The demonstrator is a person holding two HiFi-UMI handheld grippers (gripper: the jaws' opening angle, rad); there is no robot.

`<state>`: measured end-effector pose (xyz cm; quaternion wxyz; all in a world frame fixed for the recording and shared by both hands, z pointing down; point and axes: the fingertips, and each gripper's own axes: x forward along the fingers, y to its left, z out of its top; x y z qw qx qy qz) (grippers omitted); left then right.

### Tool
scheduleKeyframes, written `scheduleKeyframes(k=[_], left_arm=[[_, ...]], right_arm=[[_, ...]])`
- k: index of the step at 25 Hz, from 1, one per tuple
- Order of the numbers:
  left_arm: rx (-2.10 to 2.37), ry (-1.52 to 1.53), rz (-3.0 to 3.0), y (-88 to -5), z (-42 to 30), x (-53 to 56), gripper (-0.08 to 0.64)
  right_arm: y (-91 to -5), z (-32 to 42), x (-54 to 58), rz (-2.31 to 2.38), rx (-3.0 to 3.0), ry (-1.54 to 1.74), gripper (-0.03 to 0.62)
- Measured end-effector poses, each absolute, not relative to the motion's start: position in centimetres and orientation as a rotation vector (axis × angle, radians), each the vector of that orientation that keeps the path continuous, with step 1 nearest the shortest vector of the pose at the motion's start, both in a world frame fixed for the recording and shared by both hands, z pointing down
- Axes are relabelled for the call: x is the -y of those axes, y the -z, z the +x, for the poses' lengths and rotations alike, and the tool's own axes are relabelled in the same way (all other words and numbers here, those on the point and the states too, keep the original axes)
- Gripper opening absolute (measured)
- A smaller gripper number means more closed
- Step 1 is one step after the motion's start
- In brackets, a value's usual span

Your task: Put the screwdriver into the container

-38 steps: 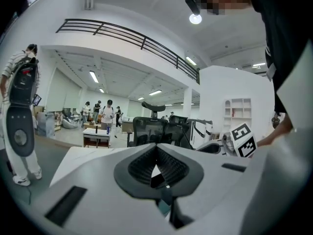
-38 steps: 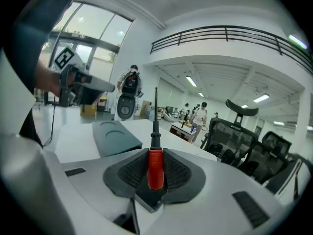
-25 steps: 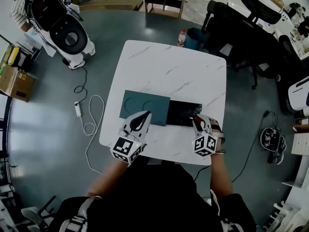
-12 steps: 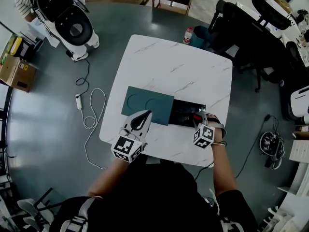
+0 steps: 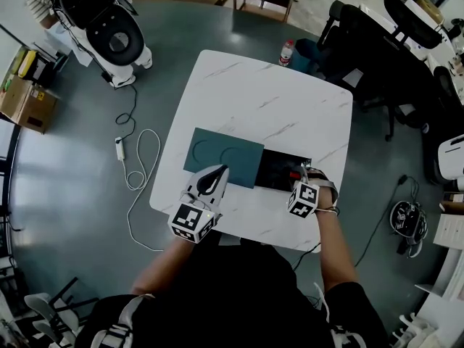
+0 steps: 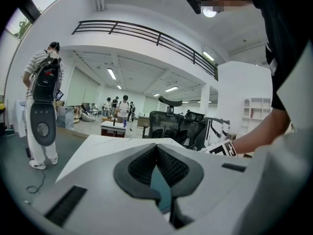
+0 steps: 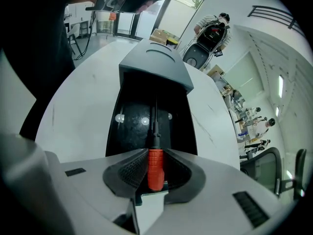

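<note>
My right gripper (image 5: 299,175) is shut on the screwdriver's red ribbed handle (image 7: 155,168). The black shaft (image 7: 153,120) points ahead and down into the open black container (image 7: 142,119). In the head view the container (image 5: 275,171) lies on the white marble table (image 5: 268,100) with the gripper at its right end. A teal-grey lid (image 5: 223,156) lies against the container's left side; in the right gripper view the lid (image 7: 156,65) is beyond the box. My left gripper (image 5: 210,180) rests at the lid's near edge, shut and empty.
A bottle (image 5: 287,51) stands on the floor past the table's far edge. Black office chairs (image 5: 377,56) crowd the right. A white cable (image 5: 138,167) and a white machine (image 5: 109,31) are on the floor at the left. A person with a backpack (image 6: 45,77) stands far left.
My right gripper has carried the screwdriver a little forward, over the container's right end. The left gripper has stayed put.
</note>
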<state>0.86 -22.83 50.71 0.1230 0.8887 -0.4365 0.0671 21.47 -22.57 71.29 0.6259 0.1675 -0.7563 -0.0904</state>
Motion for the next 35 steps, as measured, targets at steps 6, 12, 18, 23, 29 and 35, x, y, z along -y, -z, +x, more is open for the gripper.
scheduleKeyframes(k=[6, 12, 18, 23, 29, 35], left_arm=[[1.284, -0.202, 2.583, -51.2, 0.5, 22.9, 0.006], [1.29, -0.201, 2.578, -51.1, 0.1, 22.9, 0.006], [1.287, -0.195, 2.571, -51.6, -0.3, 22.5, 0.006], [1.272, -0.195, 2.591, -51.1, 0.0, 22.0, 0.006], [1.241, -0.19, 2.624, -50.5, 0.9, 21.6, 0.006], [1.197, -0.131, 2.676, -48.4, 3.2, 21.4, 0.005]], right_arm=[[-72.8, 21.4, 22.5, 0.349, 1.719, 0.174, 0.107], [-72.7, 21.3, 22.5, 0.351, 1.723, 0.137, 0.111], [-71.1, 21.0, 22.4, 0.408, 1.748, 0.165, 0.127], [-66.5, 20.2, 22.5, 0.583, 1.865, 0.14, 0.127], [-58.5, 18.3, 22.5, 0.9, 2.109, 0.071, 0.126], [-50.5, 17.8, 21.3, 1.233, 2.351, 0.081, 0.047]])
